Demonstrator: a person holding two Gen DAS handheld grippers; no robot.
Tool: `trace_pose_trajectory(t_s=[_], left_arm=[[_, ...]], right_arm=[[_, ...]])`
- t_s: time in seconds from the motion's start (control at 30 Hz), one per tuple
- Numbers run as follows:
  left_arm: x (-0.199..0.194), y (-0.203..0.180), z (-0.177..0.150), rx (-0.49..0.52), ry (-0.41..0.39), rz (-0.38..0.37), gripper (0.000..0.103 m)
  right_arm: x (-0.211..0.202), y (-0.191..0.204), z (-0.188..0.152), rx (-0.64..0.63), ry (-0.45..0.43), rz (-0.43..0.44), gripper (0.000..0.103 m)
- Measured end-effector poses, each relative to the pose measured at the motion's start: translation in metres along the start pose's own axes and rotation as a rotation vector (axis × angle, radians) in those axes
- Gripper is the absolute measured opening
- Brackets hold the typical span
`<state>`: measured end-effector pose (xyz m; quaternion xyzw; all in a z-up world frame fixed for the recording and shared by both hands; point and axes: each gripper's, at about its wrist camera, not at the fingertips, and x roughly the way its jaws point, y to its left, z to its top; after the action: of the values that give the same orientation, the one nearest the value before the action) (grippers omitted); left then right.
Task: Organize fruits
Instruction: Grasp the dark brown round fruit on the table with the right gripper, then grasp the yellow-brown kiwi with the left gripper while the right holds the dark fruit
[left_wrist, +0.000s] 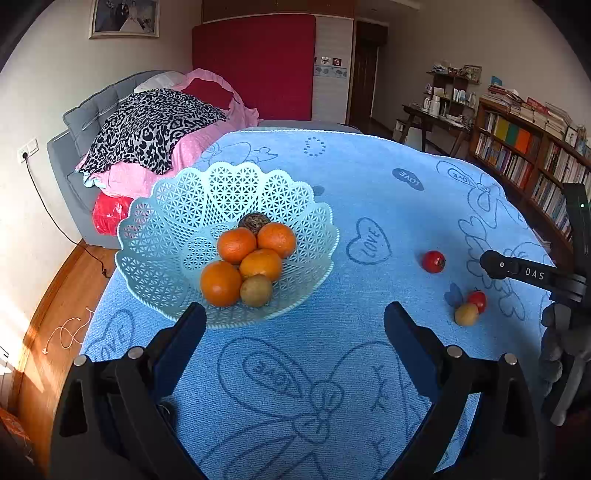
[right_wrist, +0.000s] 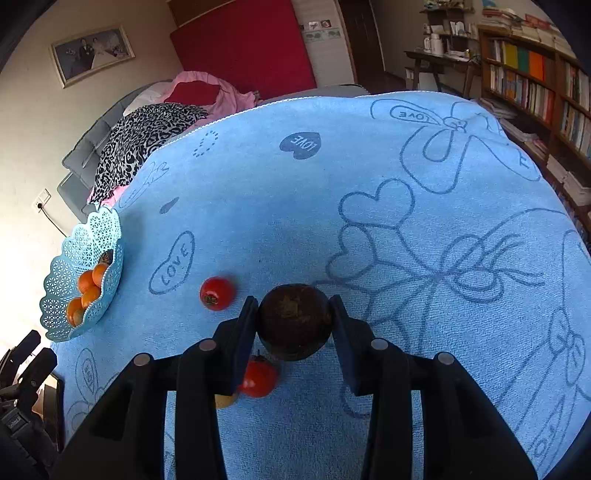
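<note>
A pale blue lattice basket (left_wrist: 155, 236) holds several oranges (left_wrist: 236, 245), a greenish-brown fruit (left_wrist: 256, 291) and a dark round fruit (left_wrist: 254, 221). My left gripper (left_wrist: 295, 321) stands open just in front of the basket with nothing between its fingers. On the cloth to the right lie a red fruit (left_wrist: 433, 261), another red fruit (left_wrist: 477, 300) and a yellowish fruit (left_wrist: 466, 314). My right gripper (right_wrist: 293, 325) is shut on a dark brown round fruit (right_wrist: 294, 322). Below it lie a red fruit (right_wrist: 258, 378) and a partly hidden yellowish fruit (right_wrist: 225, 400); another red fruit (right_wrist: 217, 293) sits to its left. The basket (right_wrist: 83, 266) shows at far left.
A blue towel with "LOVE" hearts (left_wrist: 369, 243) covers the table. A bed with pink and leopard bedding (left_wrist: 155, 133) is behind the table. A bookshelf (left_wrist: 524, 155) lines the right side. The right gripper's black body (left_wrist: 532, 275) reaches in at the right edge.
</note>
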<state>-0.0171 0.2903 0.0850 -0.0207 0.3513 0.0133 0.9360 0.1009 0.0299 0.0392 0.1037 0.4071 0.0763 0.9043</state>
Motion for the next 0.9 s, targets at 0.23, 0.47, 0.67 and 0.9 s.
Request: trace_pose_trajectory(t_s=[0.23,0.47,0.67,0.9], left_arm=[[0.015,-0.053,-0.008,0.121,0.024,-0.054,0.098],[0.034,-0.105,-0.013,0.239,0.055,-0.138,0.098],[0.051,-0.137,-0.014,0.316,0.089,-0.198,0.093],[0.075,-0.156,-0.014,0.341,0.149,-0.25,0.072]], right_arm=[[-0.002,-0.016,-0.007,0.028,-0.033,-0.014,0.04],[-0.004,-0.025,-0.009,0.06,-0.043,0.0,0.04],[-0.006,-0.028,-0.011,0.073,-0.051,0.004,0.04],[-0.006,-0.029,-0.011,0.081,-0.052,0.016,0.04]])
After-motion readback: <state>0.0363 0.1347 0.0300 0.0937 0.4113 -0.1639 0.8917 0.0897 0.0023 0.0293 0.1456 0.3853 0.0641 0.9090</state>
